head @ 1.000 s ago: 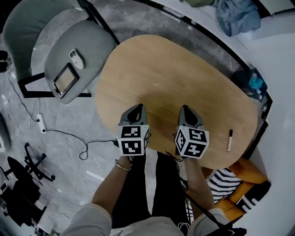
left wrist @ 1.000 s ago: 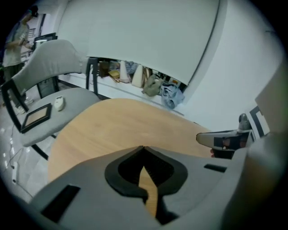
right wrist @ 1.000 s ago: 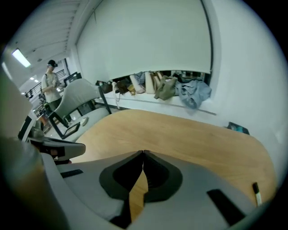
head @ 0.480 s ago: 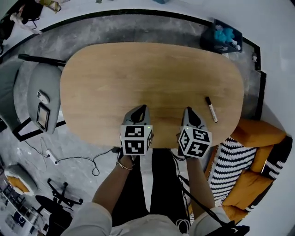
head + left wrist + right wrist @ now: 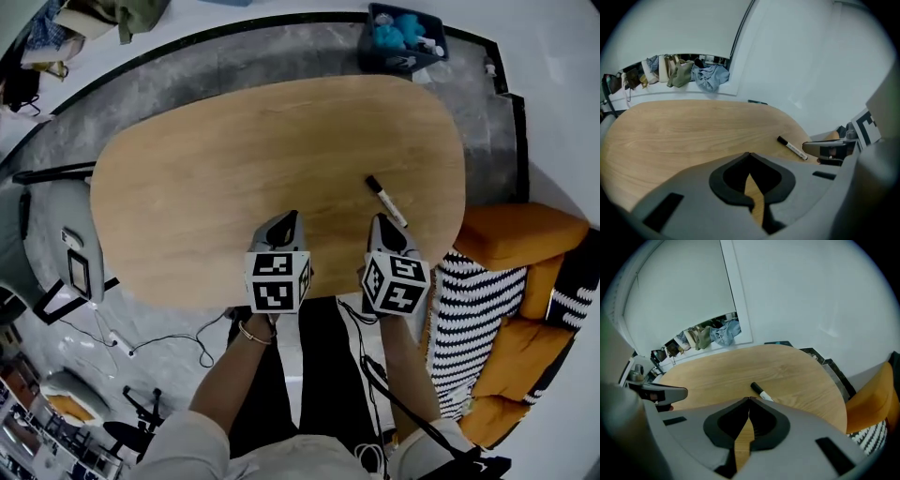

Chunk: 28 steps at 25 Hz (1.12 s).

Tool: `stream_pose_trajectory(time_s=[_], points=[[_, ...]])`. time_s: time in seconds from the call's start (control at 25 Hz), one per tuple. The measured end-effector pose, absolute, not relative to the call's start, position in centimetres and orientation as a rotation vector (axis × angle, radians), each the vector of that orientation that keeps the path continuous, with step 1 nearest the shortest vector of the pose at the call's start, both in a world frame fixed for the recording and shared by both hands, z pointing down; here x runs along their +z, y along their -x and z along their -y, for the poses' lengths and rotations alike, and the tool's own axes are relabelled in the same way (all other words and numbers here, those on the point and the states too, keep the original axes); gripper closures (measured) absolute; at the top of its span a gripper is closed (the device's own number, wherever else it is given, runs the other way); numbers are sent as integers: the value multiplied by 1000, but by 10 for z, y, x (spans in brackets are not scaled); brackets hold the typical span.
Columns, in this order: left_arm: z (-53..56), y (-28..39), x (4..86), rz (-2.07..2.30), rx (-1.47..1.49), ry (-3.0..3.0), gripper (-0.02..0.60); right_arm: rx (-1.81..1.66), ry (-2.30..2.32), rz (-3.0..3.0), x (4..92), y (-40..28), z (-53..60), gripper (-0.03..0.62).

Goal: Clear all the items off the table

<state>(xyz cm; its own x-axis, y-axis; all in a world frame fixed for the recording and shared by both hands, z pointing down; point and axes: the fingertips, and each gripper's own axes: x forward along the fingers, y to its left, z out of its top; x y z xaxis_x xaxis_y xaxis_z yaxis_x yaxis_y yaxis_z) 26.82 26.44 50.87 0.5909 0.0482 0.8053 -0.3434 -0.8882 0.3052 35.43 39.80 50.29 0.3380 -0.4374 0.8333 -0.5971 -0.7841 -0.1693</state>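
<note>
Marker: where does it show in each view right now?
Head view: marker right of centre, just beyond the right gripper.
Left gripper view: marker at right, near the edge of the table.
Right gripper view: marker at centre, just past the shut jaws.
Shared landmark: the table's rounded end.

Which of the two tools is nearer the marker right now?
The right tool: the marker lies just ahead of its closed tips, while the left tool, also closed, sits farther off to the side.
</note>
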Motion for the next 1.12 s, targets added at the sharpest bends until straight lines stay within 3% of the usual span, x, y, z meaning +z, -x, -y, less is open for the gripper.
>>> stream_pose_trajectory(time_s=[0.56, 0.64, 0.8, 1.12], points=[[-289, -291, 530, 225, 1272, -2391, 574, 1466, -2329, 993, 527, -379, -427, 563], [-286, -287, 532, 231, 1281, -2386, 574, 1425, -2267, 1039, 529, -380, -422, 492], [-282, -280, 538, 246, 1306, -2380, 574, 1371, -2121, 1130, 536, -381, -417, 451], [-280, -284, 542, 247, 1327, -2386, 574, 1359, -1969, 1191, 552, -384, -419, 441]])
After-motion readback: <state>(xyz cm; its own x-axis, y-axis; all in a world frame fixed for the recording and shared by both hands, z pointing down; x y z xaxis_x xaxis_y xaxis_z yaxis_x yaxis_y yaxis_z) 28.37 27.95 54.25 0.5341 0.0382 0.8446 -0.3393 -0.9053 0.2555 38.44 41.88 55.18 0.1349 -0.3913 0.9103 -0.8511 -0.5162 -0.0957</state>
